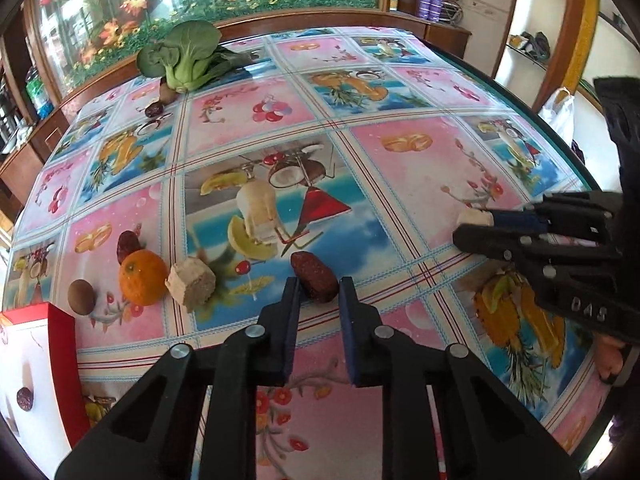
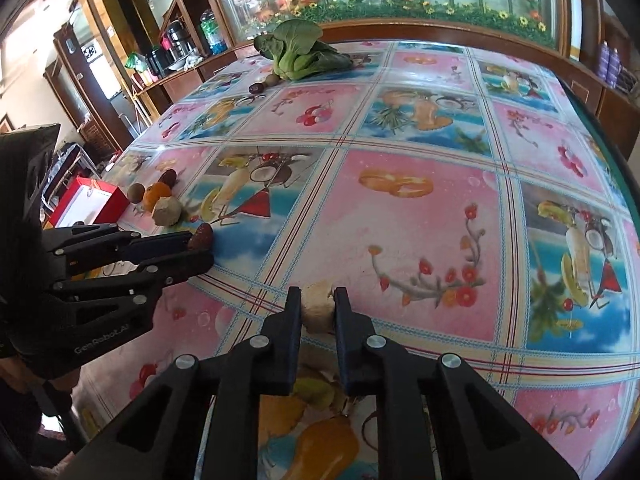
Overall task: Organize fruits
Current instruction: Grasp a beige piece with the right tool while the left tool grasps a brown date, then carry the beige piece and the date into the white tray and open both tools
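Both tongs pinching on the fruit-print desk: left tongs grip the wrinkled dark-red date, right tongs the beige crumbly block; lift straight up, squeezing evenly, toward the fruit cluster at ten o'clock.

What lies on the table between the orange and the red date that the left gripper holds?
A tan cube sits there, touching the orange and apart from the date; the left wrist view shows it best.
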### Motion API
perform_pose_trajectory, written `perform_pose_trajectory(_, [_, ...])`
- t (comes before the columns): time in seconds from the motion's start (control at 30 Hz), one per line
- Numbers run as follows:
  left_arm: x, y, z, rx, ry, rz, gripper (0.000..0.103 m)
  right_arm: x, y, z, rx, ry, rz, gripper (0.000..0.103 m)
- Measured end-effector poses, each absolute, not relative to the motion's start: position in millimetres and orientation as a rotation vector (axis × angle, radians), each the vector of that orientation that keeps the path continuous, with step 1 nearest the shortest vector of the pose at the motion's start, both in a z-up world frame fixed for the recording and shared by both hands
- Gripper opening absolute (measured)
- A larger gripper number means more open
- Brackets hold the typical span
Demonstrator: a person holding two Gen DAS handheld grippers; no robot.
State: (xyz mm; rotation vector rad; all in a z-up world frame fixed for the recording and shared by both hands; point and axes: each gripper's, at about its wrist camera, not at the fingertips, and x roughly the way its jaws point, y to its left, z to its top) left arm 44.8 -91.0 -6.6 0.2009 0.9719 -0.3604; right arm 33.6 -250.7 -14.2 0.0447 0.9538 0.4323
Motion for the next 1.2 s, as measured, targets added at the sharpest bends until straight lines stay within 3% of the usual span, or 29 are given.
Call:
perform_pose_trajectory(0.13, [49.1,-93.1,-5.7,0.168,0.994,-0.309,0.024,33.4,-254.2,-14.8,0.083,0.970,0.437,0.013])
perform_pose_trajectory(0.2, [51.5,-94.5,-5.4,0.151,1.004,-0.284,0.039,33.2,-256.1,-15.1,0.096,0.975,0.441,0.013])
perform_pose_trajectory(0.23, [52.6,-95.4,-5.9,0.151,1.006,-0.262,0.056,33.2,-257.0,-15.1,0.103,0.975,0.443,0.013])
perform_pose_trajectory(0.27, [53.2,-96.0,-6.3,0.152,1.003,-0.236,0.066,33.4,-257.2,-14.8,0.108,0.975,0.445,0.013])
perform_pose_trajectory(0.43, [55.4,-95.4,-9.1,0.112,1.002,-0.193,0.062,32.4,-259.8,-15.5,0.130,0.971,0.458,0.013])
perform_pose_trajectory(0.53, [58.1,-97.5,-7.0,0.106,0.988,-0.184,0.036,31.0,-260.7,-15.7,0.131,0.966,0.464,0.013])
perform_pose_trajectory(0.63, [61.0,-99.4,-6.4,0.099,0.990,-0.174,0.027,27.5,-261.0,-15.9,0.116,0.949,0.471,0.013])
perform_pose_trajectory(0.9, [50.3,-93.9,-3.4,0.058,0.989,-0.192,0.026,24.8,-265.1,-16.2,0.102,0.906,0.438,0.013])
perform_pose_trajectory(1.2, [-14.1,-39.9,35.8,0.063,0.889,-0.185,0.026,9.6,-251.2,3.4,0.315,0.830,0.408,0.013])
